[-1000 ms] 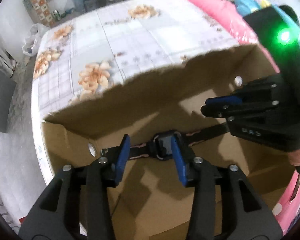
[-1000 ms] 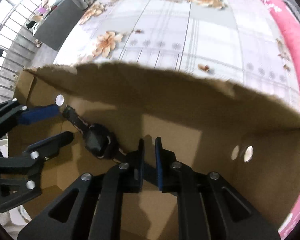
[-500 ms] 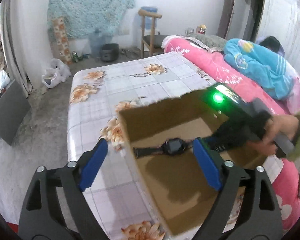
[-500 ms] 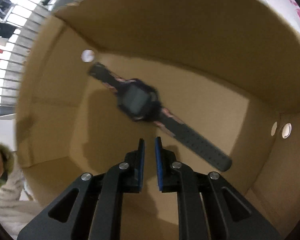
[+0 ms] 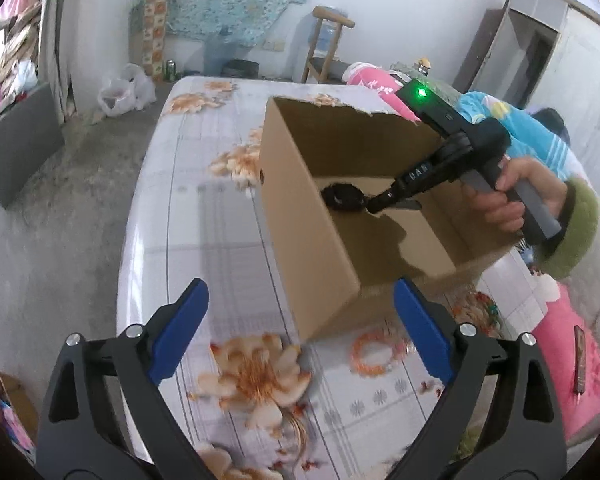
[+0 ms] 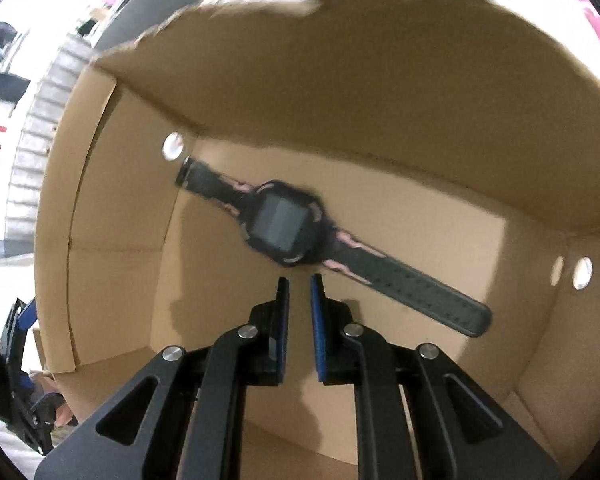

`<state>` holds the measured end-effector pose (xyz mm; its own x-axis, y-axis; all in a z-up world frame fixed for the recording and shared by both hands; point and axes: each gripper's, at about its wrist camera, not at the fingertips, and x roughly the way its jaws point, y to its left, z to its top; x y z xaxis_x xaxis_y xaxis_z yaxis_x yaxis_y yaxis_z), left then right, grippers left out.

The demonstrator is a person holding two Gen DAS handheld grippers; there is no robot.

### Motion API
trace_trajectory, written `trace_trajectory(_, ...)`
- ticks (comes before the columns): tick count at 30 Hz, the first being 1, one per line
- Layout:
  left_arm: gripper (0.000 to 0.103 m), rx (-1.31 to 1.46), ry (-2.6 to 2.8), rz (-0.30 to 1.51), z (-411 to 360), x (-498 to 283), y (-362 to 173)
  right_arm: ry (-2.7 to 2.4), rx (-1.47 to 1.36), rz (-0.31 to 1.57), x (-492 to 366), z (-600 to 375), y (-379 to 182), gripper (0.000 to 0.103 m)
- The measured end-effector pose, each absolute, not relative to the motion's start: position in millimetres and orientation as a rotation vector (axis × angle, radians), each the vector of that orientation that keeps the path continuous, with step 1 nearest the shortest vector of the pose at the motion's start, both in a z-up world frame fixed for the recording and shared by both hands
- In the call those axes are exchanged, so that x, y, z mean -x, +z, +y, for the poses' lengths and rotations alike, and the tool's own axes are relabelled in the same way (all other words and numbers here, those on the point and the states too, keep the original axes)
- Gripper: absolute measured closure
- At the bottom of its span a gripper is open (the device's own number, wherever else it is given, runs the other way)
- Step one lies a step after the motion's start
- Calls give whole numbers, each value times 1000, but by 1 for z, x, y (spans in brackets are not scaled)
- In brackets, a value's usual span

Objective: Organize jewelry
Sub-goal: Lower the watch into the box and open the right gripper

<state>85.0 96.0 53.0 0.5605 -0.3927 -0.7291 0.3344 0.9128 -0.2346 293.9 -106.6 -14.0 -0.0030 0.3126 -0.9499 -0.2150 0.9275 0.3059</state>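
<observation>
1. Bracelet (image 5: 374, 354), orange and blurred, perhaps beaded, shows only in the left view, on the table (image 5: 204, 216) beside the cardboard box (image 5: 312, 236); left gripper (image 5: 300, 332) spread wide, empty.
2. Watch (image 6: 286, 228), black with pinkish strap marks, lies flat inside the box; right gripper (image 6: 299, 292) nearly pressed together, holding nothing.

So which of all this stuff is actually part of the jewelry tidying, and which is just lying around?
Part of the job:
watch, lying in the cardboard box
bead bracelet on the table beside the box
left tongs, right tongs

Just lying around:
wooden chair
white plastic bag
blue blanket
</observation>
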Motion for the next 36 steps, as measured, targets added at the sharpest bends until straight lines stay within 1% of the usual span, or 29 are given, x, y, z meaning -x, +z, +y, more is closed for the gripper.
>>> trace_trajectory(3, 13, 76, -439, 911, 97, -76, 44, 382, -77, 1537, -296, -104, -26, 91)
trace_trajectory(9, 13, 95, -473, 942, 97, -50, 31, 316, -177, 1445, -302, -121, -9, 91)
trace_trajectory(13, 13, 79, -494, 971, 86, -40, 20, 271, -235, 1432, -294, -121, -14, 85)
trace_trajectory(17, 13, 59, -516, 980, 77, -35, 15, 280, -323, 1442, -301, -141, -18, 84)
trace_trajectory(20, 13, 55, -533, 983, 74, -31, 13, 303, -291, 1429, -300, -134, -11, 84)
trace_trajectory(21, 13, 50, -536, 986, 72, -30, 10, 327, -280, 1443, -305, -132, -11, 84)
trace_trajectory(23, 13, 39, -542, 1000, 68, -30, 5, 375, -250, 1496, -303, -132, -14, 79)
trace_trajectory(26, 13, 14, -552, 1020, 58, -28, -5, 333, -167, 1530, -308, -124, -26, 78)
trace_trajectory(31, 13, 11, -571, 1044, 50, -26, -15, 268, -153, 1472, -313, -129, -20, 78)
trace_trajectory(36, 13, 6, -564, 1063, 46, -27, -24, 260, -225, 1475, -311, -138, -20, 78)
